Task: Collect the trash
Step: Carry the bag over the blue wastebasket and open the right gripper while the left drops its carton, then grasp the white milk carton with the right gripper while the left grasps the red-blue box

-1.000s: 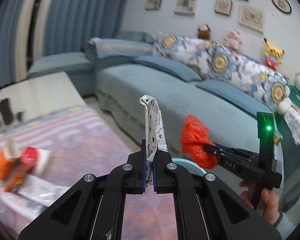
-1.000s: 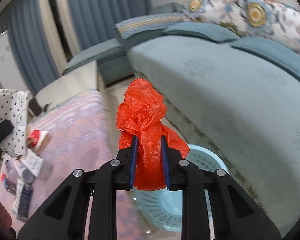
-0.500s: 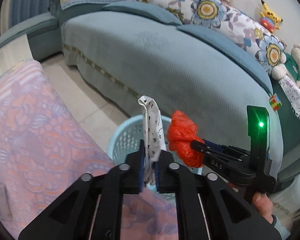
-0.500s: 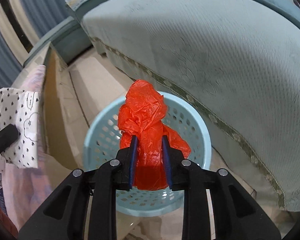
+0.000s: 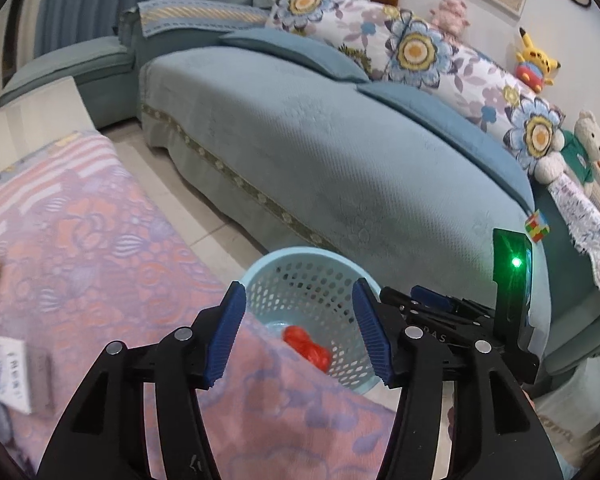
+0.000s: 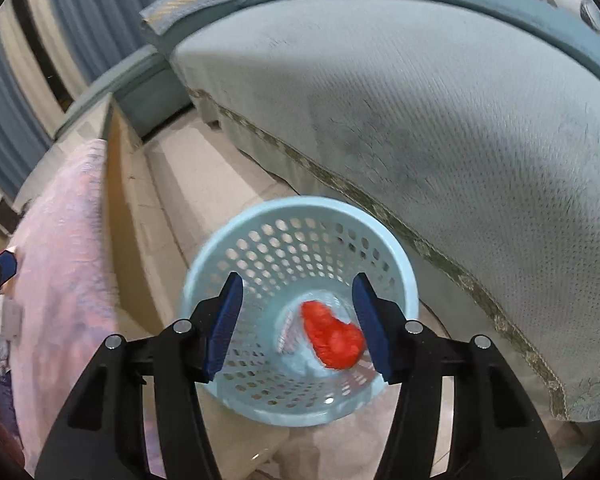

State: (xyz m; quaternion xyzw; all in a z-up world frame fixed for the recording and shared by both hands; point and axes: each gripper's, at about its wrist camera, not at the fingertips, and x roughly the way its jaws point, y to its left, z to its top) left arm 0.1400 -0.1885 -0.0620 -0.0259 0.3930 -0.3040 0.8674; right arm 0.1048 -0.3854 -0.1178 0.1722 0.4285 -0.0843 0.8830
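A light blue perforated basket (image 6: 292,408) (image 5: 300,256) stands on the floor between the table and the sofa. A crumpled red plastic bag (image 6: 334,338) (image 5: 308,350) lies at its bottom. My right gripper (image 6: 298,328) hangs right above the basket, its jaws opening, nothing between them. My left gripper (image 5: 298,332) is over the table's edge beside the basket, jaws also opening and empty. The right gripper's body (image 5: 440,320) shows at the right of the left wrist view. The white dotted wrapper is out of sight.
A teal sofa (image 5: 340,140) with flowered cushions and plush toys runs behind the basket. The table carries a pink patterned cloth (image 5: 80,240) with packets (image 5: 8,372) at its left edge. Pale tiled floor (image 6: 204,184) lies between table and sofa.
Both grippers sank toward the basket and went from shut to open. The red bag dropped from the right gripper into the basket. The dotted wrapper left the left gripper and is gone from view.
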